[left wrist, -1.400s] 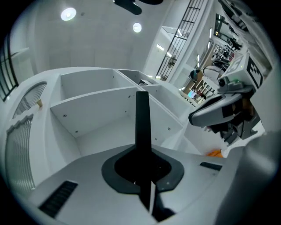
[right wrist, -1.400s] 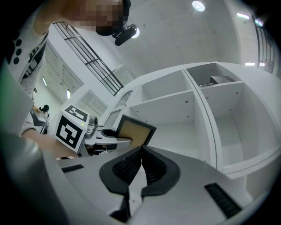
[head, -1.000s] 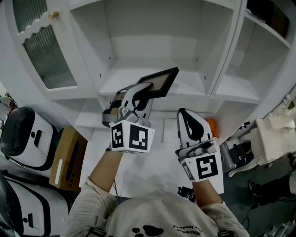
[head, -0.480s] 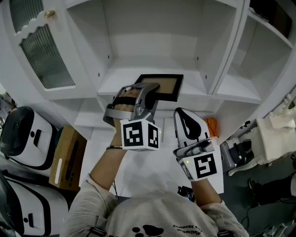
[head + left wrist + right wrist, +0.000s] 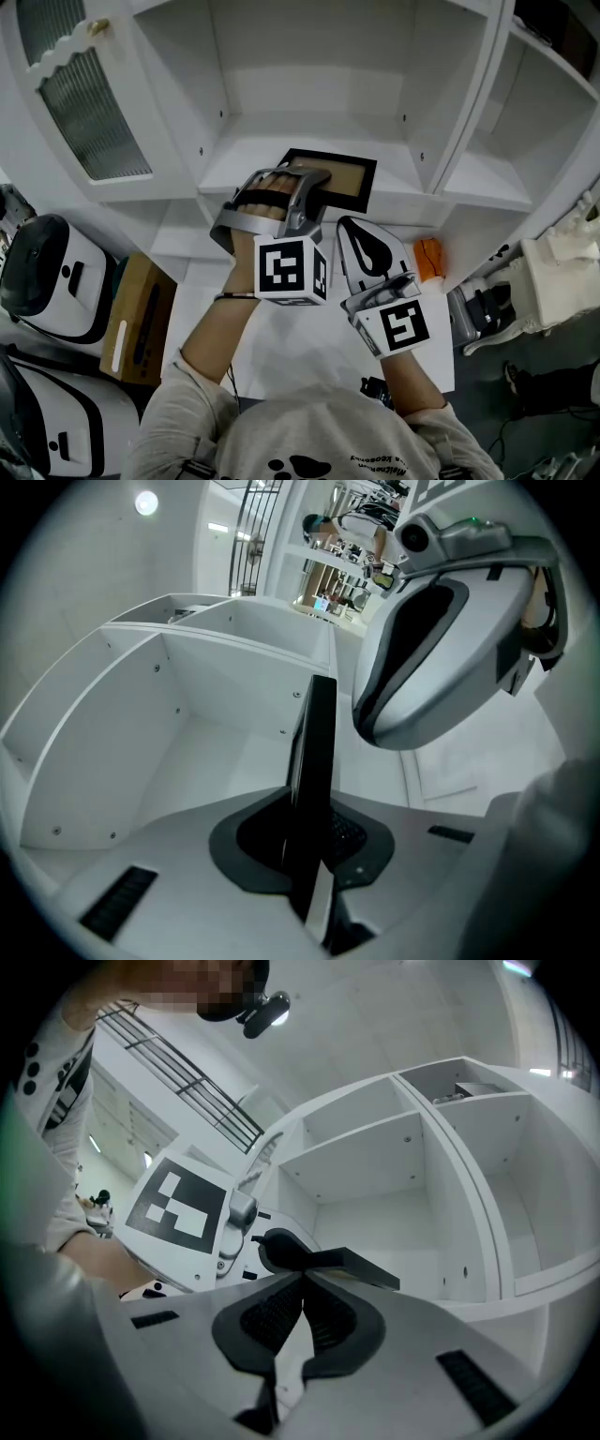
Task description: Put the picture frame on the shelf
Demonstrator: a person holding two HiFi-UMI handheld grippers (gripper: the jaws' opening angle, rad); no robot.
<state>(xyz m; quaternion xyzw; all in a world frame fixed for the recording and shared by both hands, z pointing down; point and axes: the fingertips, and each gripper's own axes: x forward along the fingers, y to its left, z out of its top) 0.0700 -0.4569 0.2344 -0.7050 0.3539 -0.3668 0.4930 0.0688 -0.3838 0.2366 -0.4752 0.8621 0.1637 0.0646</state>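
Observation:
The picture frame (image 5: pixel 342 176) is black-edged with a brown panel and lies nearly flat over the white shelf board (image 5: pixel 230 167) of the middle cabinet bay. My left gripper (image 5: pixel 311 180) is shut on the frame's near left edge. In the left gripper view the frame (image 5: pixel 314 761) stands edge-on between the pads. My right gripper (image 5: pixel 352 231) is shut and empty, just right of the left one and short of the shelf's front edge. From the right gripper view (image 5: pixel 300 1305), the frame (image 5: pixel 364 1268) and the left gripper (image 5: pixel 187 1211) lie just ahead.
A ribbed glass cabinet door (image 5: pixel 89 108) stands open at the left. Upright dividers (image 5: pixel 450 103) bound the bay. Below are an orange object (image 5: pixel 428 257), a cardboard box (image 5: pixel 141 323), white machines (image 5: pixel 47 272) and a white ornate piece (image 5: pixel 562 272).
The left gripper has turned the frame from tilted up to nearly flat and carried it a little right over the shelf. The right gripper has drifted left and closer to it.

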